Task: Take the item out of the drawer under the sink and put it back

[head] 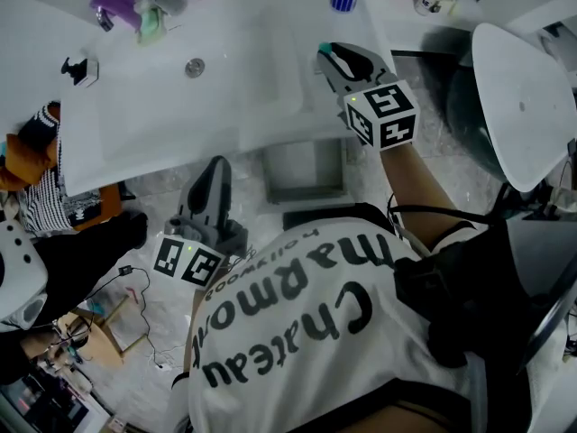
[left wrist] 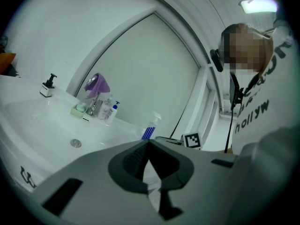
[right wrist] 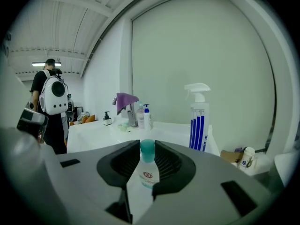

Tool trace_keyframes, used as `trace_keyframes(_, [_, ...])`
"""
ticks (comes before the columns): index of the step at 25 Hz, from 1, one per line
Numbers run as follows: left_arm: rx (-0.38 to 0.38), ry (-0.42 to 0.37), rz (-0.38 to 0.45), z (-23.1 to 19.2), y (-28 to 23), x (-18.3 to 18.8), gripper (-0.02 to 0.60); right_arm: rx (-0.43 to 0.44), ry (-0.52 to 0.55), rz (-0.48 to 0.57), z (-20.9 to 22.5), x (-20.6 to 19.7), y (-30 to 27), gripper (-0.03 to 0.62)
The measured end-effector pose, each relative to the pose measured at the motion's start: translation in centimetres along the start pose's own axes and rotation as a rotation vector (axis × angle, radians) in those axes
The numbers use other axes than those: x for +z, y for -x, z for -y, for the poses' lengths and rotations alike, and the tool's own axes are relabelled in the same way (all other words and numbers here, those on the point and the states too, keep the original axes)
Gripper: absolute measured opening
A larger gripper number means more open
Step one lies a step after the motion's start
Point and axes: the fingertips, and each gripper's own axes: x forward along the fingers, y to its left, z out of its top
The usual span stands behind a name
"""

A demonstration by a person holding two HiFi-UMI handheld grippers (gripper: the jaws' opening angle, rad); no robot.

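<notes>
Head view: right gripper [head: 334, 59] above sink [head: 225, 93]

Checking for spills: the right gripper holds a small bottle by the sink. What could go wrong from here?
The right gripper pinches the small bottle from two sides only; it might slip or tilt. The spray bottle stands close, so a swing could knock it. Lowering toward the drawer, it could clip the sink rim.

The right gripper [head: 341, 61] is hovering over the sink's [head: 135, 106] front edge. The left gripper [head: 212, 177] is hanging lower, beside the drawer [head: 306, 171].
</notes>
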Motion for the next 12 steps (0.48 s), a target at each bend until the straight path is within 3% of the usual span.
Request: trace_keyframes(12, [0.006,0.001,0.005,0.11,0.89,0.05,0.008,-0.005,0.018,-0.009,-0.52,0.17,0.25,0.103])
